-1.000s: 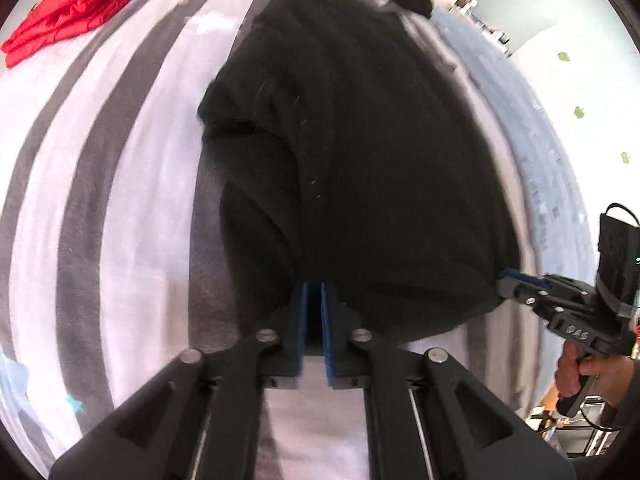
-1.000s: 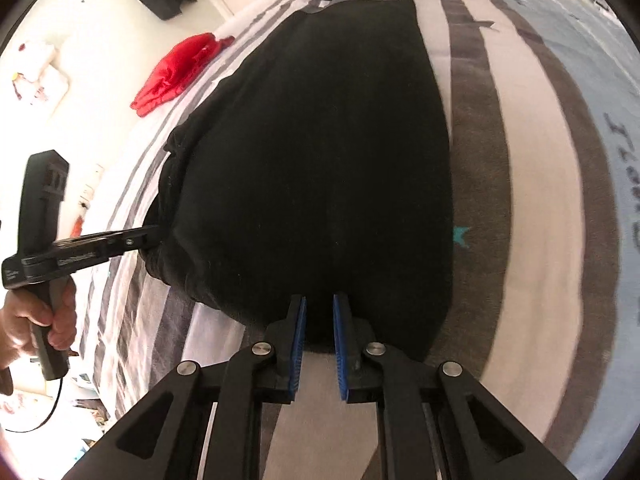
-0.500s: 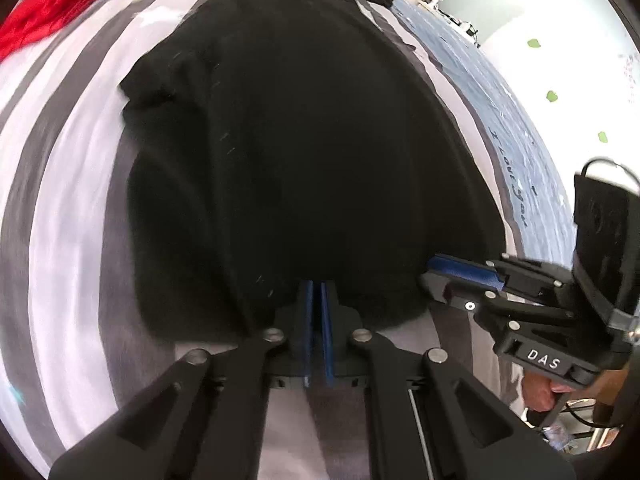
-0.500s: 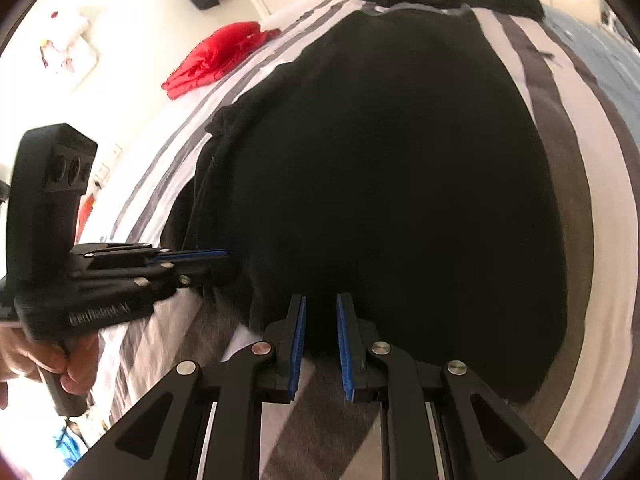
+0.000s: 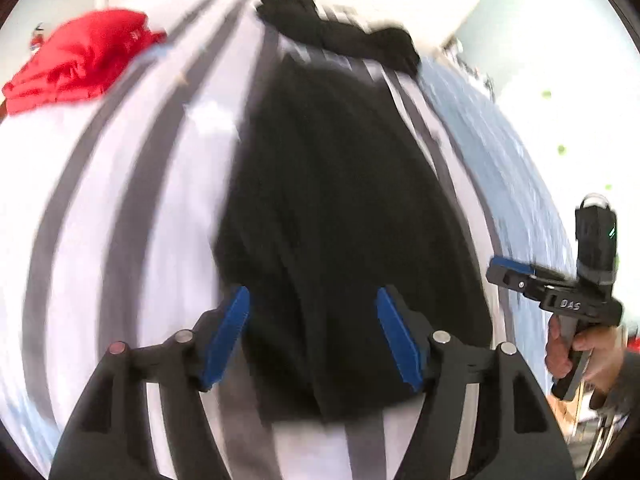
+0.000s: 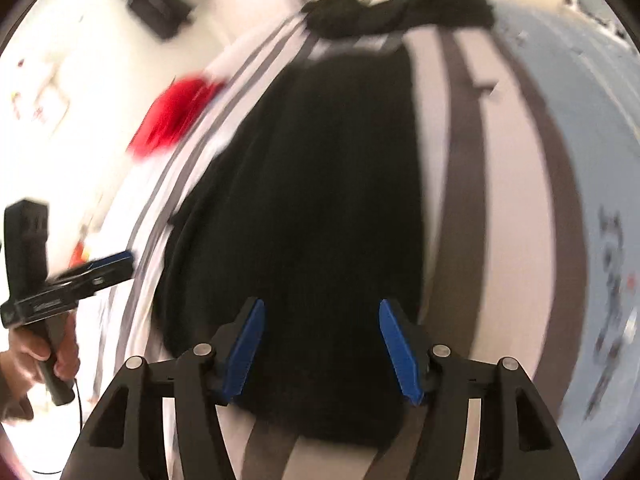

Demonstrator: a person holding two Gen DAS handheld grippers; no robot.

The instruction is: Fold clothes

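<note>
A striped bedsheet [image 5: 168,184] covers the bed; a dark object [image 6: 158,6] hangs on the wall.

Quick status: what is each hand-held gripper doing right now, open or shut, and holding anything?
Left hand-held gripper: open, holding nothing, above the black garment.
Right hand-held gripper: open, holding nothing, above the same garment.

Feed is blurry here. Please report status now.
Left gripper open, right gripper open. Black garment flat on striped bedcover, released. Nothing obstructing.
</note>
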